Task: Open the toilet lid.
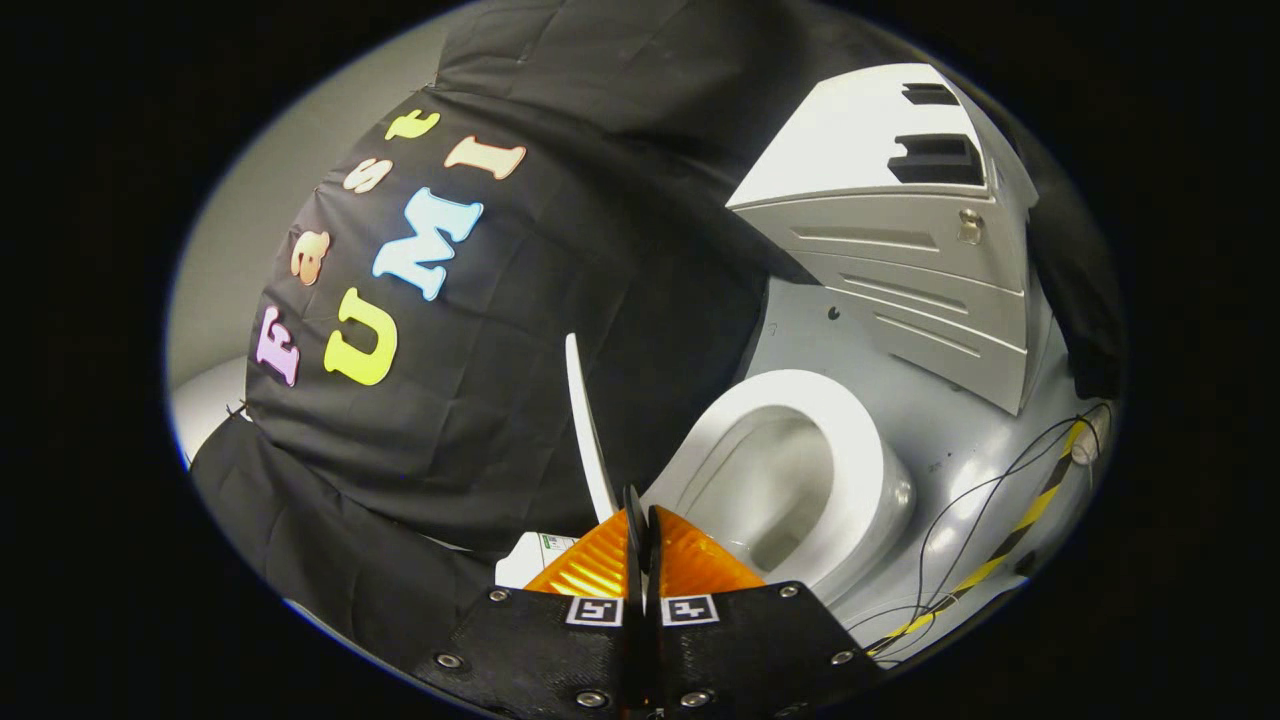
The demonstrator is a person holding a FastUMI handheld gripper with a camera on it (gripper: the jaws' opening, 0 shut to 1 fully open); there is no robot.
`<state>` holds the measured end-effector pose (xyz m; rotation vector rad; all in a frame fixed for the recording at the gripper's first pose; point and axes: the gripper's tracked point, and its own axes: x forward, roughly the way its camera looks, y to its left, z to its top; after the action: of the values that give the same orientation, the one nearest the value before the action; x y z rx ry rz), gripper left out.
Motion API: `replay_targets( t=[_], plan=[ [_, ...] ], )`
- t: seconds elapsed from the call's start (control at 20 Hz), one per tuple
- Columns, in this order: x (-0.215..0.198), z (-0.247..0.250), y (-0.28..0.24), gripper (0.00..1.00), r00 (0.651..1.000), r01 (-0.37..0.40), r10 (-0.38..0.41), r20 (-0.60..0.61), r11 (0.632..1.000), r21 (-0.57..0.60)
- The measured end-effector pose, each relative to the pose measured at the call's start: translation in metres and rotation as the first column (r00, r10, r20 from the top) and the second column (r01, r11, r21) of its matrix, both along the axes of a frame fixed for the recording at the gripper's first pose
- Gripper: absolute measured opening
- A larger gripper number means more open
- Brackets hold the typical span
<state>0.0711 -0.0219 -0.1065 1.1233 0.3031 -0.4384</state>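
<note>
The biggest thing I have in front of me is the booth's black cloth wall (480, 400), hanging just behind the toilet. Off to the far side stands a grey ribbed cabinet (900, 290), well apart from the bowl, on a pale grey floor (960, 430) where thin cables (980, 520) and a yellow-and-black striped strip (1010, 540) trail away.

The toilet (850, 480) sits just ahead of the fingers, its white seat ring down and the bowl open to view. The toilet lid (585, 420) is raised, standing nearly upright on edge beside the seat, its thin rim rising from just ahead of the fingertips towards the cloth. I judge the lift to be essentially made; what is left is settling it.

My gripper (641, 515) has its fingers pressed together. The lid's lower edge runs down right at the tips, but I cannot tell whether it is pinched between them or merely touching one side.

To finish well, I would nudge the lid past vertical so it leans back on its own, keeping any push low and gentle along the rim, since a thin lid balanced on edge could drop back onto the seat. I would check it rests before drawing the fingers straight away from it, without snagging the cloth.
</note>
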Motion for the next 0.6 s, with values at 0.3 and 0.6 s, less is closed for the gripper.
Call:
replay_targets(
  t=[0.3,0.6],
  plan=[
    [0.004,0.012,0.011,0.00,1.000,0.004,-0.004,-0.006,0.999,-0.047],
    [0.011,0.031,0.027,0.00,1.000,-0.010,0.008,-0.019,0.992,-0.126]
  ],
)
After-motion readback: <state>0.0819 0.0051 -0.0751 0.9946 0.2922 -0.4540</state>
